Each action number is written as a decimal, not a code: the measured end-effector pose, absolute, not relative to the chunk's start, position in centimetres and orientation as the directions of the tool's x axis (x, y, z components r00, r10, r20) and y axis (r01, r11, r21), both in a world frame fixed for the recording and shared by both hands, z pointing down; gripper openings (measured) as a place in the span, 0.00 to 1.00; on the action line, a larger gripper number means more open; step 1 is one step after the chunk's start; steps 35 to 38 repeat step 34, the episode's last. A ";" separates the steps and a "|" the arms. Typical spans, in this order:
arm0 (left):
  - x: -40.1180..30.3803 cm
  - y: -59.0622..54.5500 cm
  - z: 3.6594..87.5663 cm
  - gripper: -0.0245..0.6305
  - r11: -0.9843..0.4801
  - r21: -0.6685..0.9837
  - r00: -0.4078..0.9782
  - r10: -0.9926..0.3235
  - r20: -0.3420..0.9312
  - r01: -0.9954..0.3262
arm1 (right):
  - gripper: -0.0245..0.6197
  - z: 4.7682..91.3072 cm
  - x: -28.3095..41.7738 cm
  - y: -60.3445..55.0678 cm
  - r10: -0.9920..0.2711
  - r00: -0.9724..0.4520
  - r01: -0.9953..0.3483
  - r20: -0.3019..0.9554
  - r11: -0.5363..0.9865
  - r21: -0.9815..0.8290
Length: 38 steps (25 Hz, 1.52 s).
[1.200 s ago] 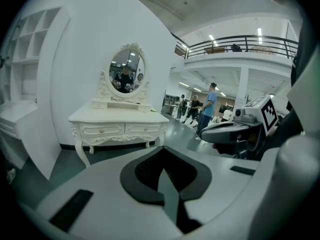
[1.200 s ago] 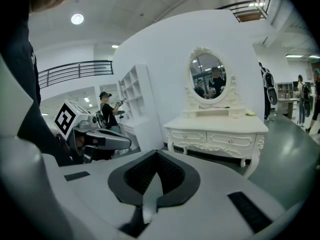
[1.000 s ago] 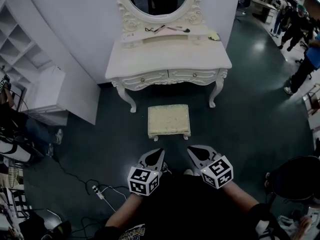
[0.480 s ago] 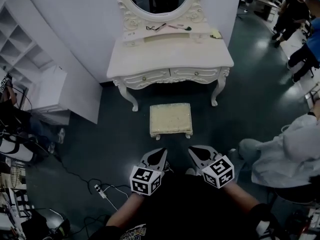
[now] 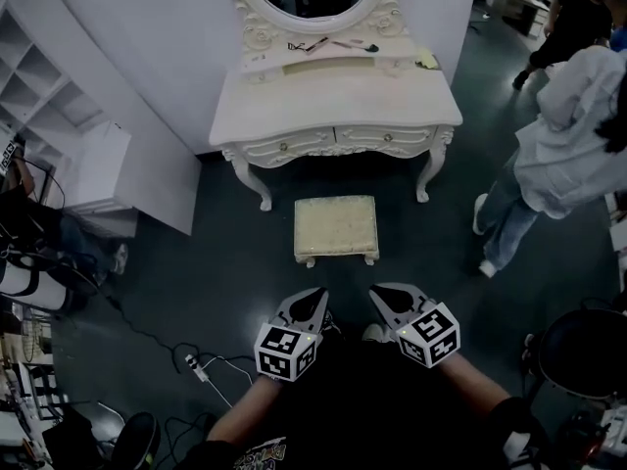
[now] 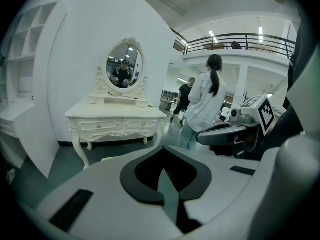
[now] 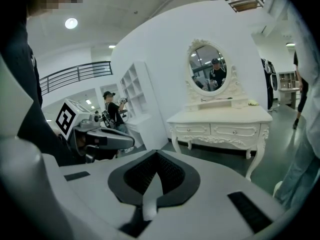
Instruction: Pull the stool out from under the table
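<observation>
Well, in the head view the stool [image 5: 336, 228] stands just in front of the table [image 5: 338, 106], well apart from the left gripper [image 5: 315, 297] and the right gripper [image 5: 377, 294]. In the left gripper view the jaws are pressed together, holding nothing. The right gripper view shows the same. A good pull likely means opening both first, reaching low and taking the stool's near edge squarely.
</observation>
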State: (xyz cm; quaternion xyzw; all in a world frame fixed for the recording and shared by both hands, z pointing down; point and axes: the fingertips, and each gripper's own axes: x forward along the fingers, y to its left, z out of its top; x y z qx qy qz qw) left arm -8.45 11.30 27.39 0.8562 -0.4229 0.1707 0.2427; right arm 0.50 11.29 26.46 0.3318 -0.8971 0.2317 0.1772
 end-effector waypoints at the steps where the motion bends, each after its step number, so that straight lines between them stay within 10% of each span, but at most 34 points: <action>1: -8.4 11.3 27.4 0.05 -0.526 0.271 0.584 -0.640 0.499 -0.806 | 0.08 26.5 0.5 11.3 -0.512 -0.718 -0.677 0.472 0.673 -0.299; 38: -7.8 10.8 27.8 0.05 -0.517 0.287 0.585 -0.629 0.511 -0.807 | 0.08 27.1 0.6 10.7 -0.490 -0.721 -0.669 0.490 0.675 -0.311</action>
